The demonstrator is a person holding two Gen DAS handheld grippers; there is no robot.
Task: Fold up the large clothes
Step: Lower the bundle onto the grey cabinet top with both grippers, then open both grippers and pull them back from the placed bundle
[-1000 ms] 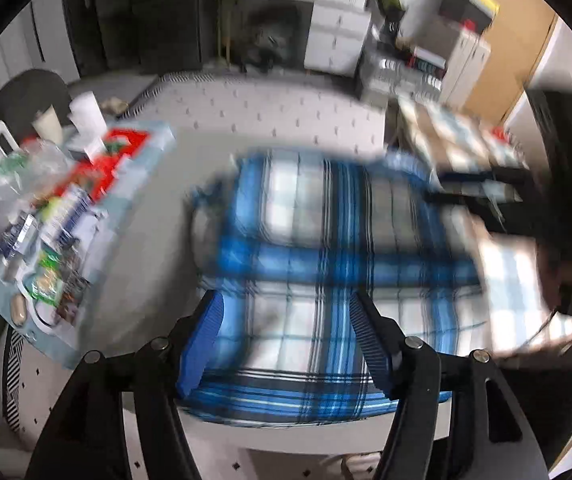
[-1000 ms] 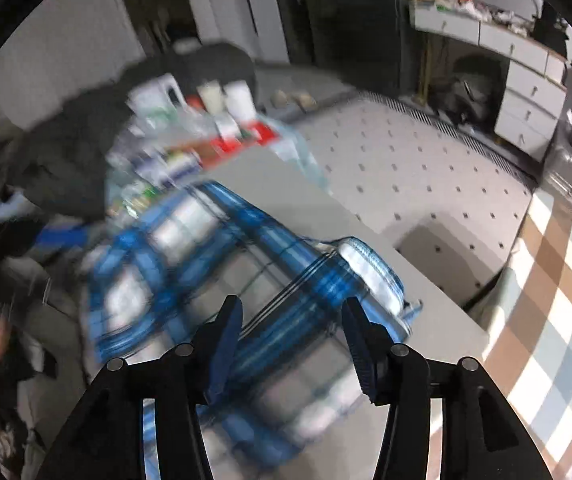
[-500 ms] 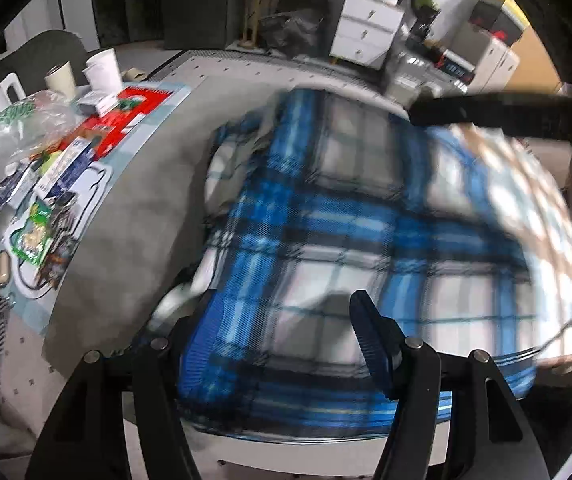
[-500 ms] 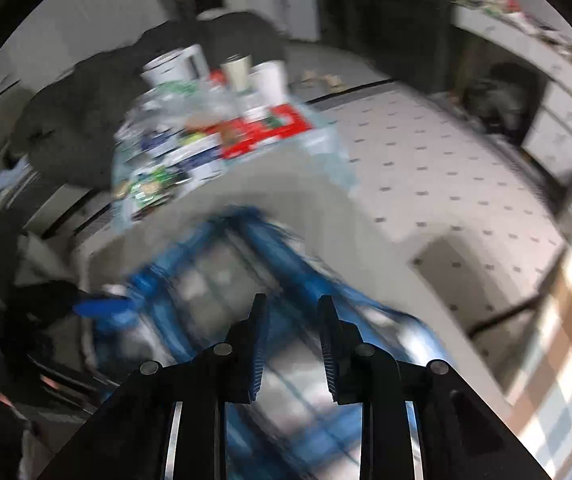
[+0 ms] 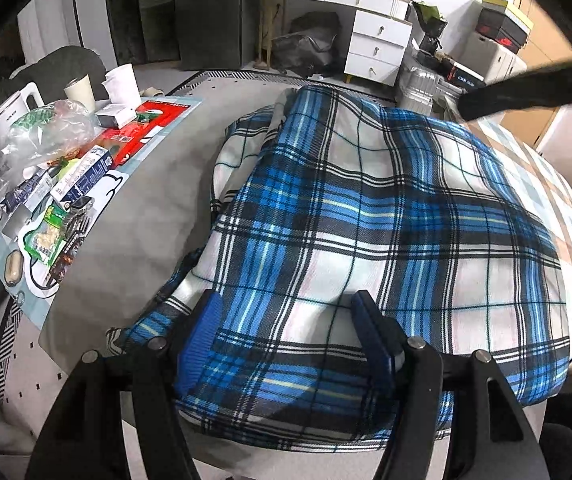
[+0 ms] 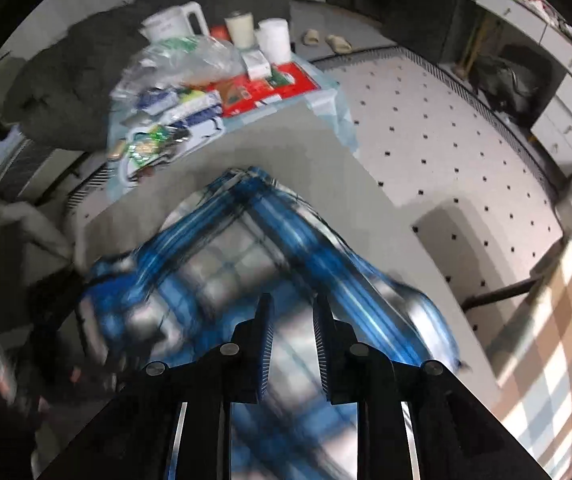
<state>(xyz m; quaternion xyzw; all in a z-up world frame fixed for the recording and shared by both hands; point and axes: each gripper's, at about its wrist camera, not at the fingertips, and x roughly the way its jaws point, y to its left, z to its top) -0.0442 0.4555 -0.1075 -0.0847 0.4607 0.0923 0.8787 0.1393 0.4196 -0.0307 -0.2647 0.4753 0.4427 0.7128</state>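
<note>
Both wrist fisheyes look steeply down, close over the blue-and-white plaid fabric garment (image 5: 366,220) (image 6: 245,272); both share the cluttered placemat (image 5: 157,128) (image 6: 318,96) toward ten o'clock.

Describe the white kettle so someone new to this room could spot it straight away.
Start at the grey table and go to its cluttered far end. Behind the crumpled plastic bag, beside two paper cups, stands the kettle. It alone has a big handle.

Count: one blue plaid garment (image 5: 386,216) on one grey table (image 5: 157,184). Two grippers in view, the left gripper (image 5: 286,316) and the right gripper (image 6: 290,312). Far end: one white kettle (image 5: 9,108), two cups, a tan cup (image 5: 79,90) and a white cup (image 5: 122,82), plus one clear plastic bag (image 5: 41,136).
</note>
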